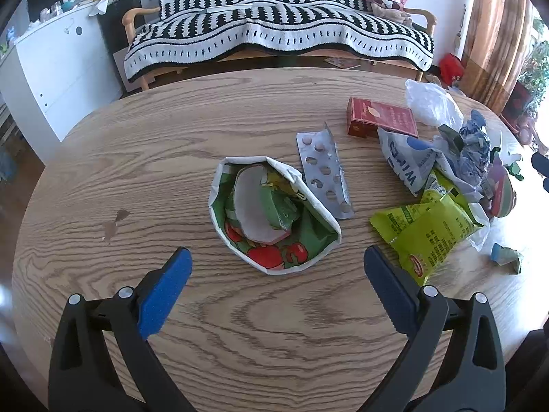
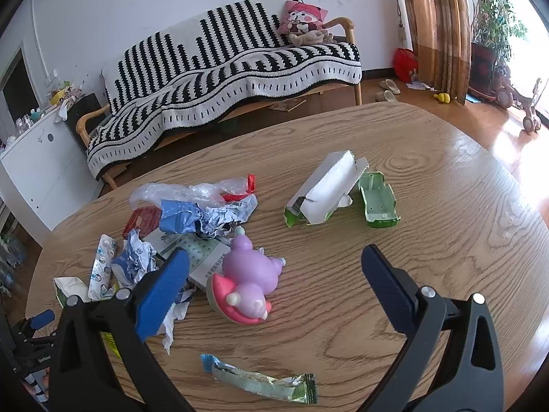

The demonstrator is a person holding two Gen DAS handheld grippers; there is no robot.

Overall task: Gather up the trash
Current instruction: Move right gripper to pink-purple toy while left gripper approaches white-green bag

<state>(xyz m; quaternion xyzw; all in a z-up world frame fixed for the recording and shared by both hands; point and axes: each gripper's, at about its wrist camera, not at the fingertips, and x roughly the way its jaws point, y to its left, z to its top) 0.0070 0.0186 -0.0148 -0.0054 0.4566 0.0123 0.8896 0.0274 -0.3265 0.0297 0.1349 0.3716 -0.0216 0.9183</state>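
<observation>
Wood-grain laminate covers the round table (image 1: 240, 326), and all visible trash lies on it; judged from this, collection has barely begun. The left gripper (image 1: 278, 264) hovers spread and empty just short of the open paper carton (image 1: 274, 213); a blister pack (image 1: 324, 168) lies beside it. The right gripper (image 2: 274, 267) hovers spread and empty over the purple toy (image 2: 247, 285), near crumpled wrappers (image 2: 202, 216). No bin is visible. Behind the table stands a striped-covered sofa (image 2: 223, 79) on wooden flooring.

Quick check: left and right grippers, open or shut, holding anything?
Left gripper: open, empty, above the table.
Right gripper: open, empty.
</observation>
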